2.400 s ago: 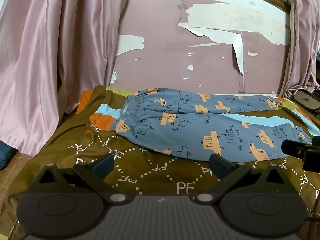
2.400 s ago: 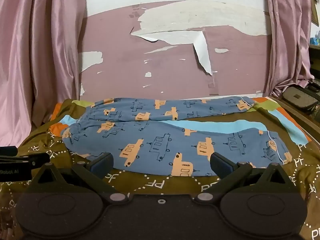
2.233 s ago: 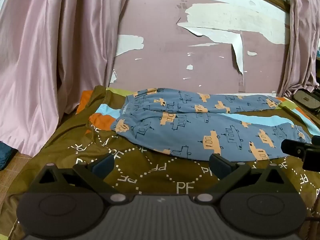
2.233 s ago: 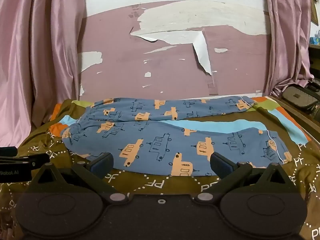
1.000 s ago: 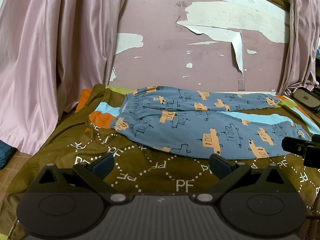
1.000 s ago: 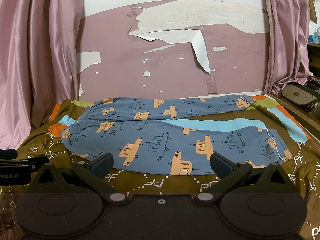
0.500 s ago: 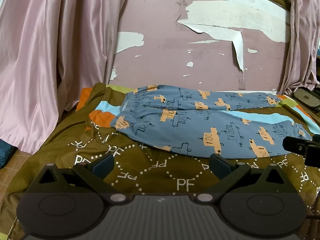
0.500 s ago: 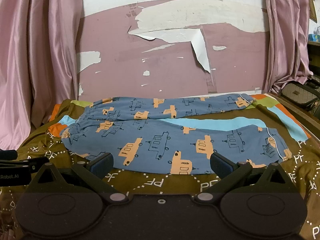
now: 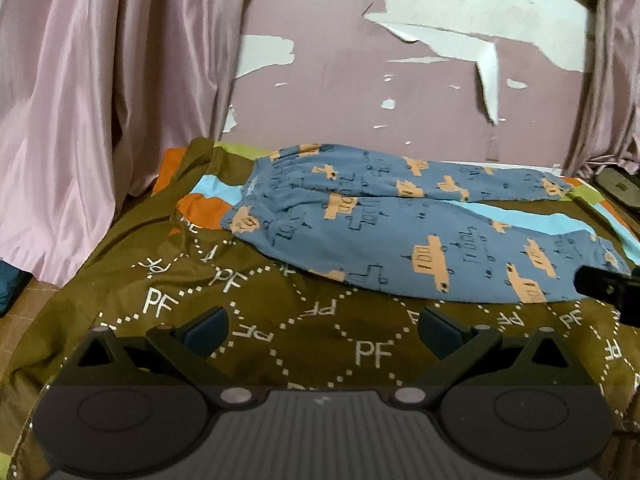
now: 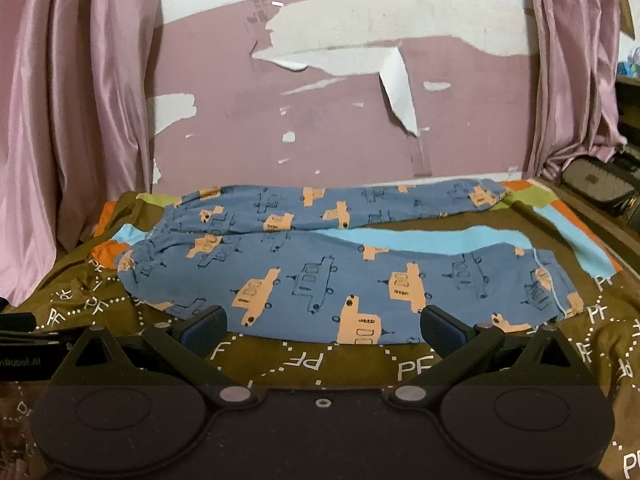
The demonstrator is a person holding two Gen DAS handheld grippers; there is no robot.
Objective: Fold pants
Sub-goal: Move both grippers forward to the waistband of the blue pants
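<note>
The left gripper point(image 9: 322, 326) hangs above the brown bedspread point(image 9: 280, 320), its fingers spread wide with nothing between them. The blue pants point(image 9: 400, 236) lie flat ahead of it and a little to its right, waistband toward its left, both legs running off to the right. The right gripper point(image 10: 322, 326) is also spread wide and empty, just short of the near edge of the pants point(image 10: 340, 280), which stretch across directly in front of it. Behind the pants stands a peeling pink wall point(image 10: 340, 128), with pink curtains point(image 10: 76, 120) on both sides.
</note>
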